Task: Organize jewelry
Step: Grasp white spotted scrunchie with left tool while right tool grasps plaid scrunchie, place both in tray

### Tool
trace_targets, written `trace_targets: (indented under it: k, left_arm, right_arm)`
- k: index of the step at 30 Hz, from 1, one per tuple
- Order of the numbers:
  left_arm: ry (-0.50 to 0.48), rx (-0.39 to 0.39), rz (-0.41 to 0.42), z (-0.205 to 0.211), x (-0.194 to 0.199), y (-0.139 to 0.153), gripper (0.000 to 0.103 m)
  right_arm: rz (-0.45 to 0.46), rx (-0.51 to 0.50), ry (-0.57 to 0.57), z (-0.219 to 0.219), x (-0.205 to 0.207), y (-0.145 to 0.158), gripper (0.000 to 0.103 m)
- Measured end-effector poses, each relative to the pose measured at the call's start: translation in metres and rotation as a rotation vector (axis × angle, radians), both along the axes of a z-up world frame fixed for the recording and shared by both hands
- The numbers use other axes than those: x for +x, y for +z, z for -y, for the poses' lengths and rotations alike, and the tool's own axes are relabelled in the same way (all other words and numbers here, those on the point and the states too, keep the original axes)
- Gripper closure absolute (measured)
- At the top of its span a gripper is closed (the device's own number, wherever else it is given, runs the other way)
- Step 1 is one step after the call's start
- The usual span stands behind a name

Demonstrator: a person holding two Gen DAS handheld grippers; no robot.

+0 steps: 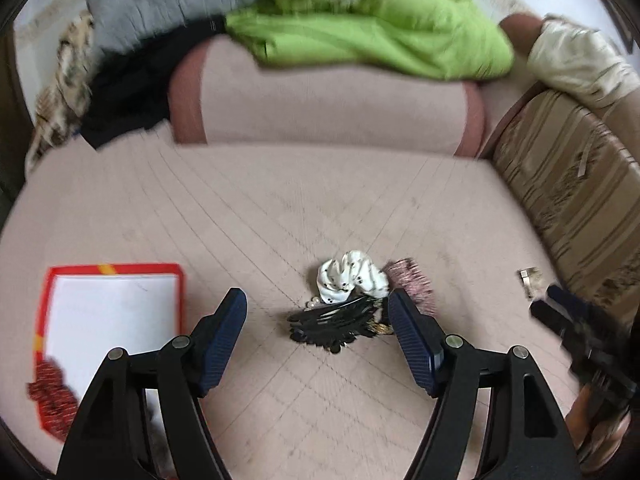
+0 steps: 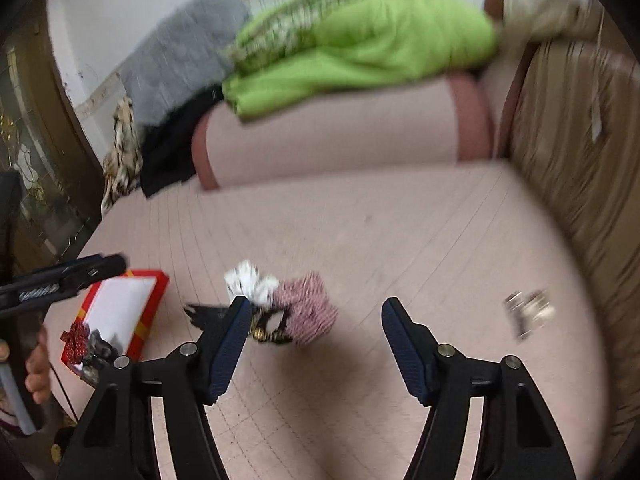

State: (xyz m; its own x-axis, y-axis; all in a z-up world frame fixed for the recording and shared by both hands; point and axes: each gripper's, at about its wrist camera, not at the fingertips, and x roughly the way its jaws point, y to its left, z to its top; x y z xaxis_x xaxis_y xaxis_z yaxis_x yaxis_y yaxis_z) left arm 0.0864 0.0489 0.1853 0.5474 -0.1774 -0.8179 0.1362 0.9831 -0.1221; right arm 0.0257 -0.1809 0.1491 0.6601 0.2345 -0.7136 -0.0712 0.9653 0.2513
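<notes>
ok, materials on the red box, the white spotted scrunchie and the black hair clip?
Red box: looks like glossy card, with sharp thin walls and a flat white lining. White spotted scrunchie: soft fabric, gathered in folds, perhaps satin. Black hair clip: probably hard plastic, shiny with toothed edges; blur leaves it uncertain.

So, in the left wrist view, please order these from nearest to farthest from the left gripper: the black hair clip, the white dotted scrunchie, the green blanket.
1. Black hair clip, just ahead of the left gripper, between its open jaws.
2. White dotted scrunchie, directly behind the clip.
3. Green blanket, far back on the cushion.
</notes>
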Motion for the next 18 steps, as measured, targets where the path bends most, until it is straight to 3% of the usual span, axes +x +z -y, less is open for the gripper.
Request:
trace_targets:
  k: [5, 11, 14, 16, 18]
  left_arm:
    - [0.015, -0.099, -0.091, 0.001, 0.043, -0.052, 0.031]
    - [0.031, -0.246, -0.195, 0.001, 0.081, -0.096, 0.031]
    - [0.021, -0.253, -0.238, 0.009, 0.090, -0.115, 0.031]
    - [0.011, -0.254, -0.258, 0.013, 0.093, -0.124, 0.031]
    - [0.002, -0.260, -0.263, 0.016, 0.093, -0.129, 0.031]
  right_arm:
    - [-0.107, 0.110, 0.001, -0.005, 0.038, -0.065, 0.031]
    - [-0.172, 0.183, -0.005, -0.012, 0.071, -0.108, 0.031]
    - [-0.187, 0.187, -0.001, -0.017, 0.079, -0.120, 0.032]
    - [-0.192, 0.181, -0.002, -0.020, 0.083, -0.124, 0.047]
    - [-0.209, 0.190, 0.009, -0.020, 0.087, -0.128, 0.080]
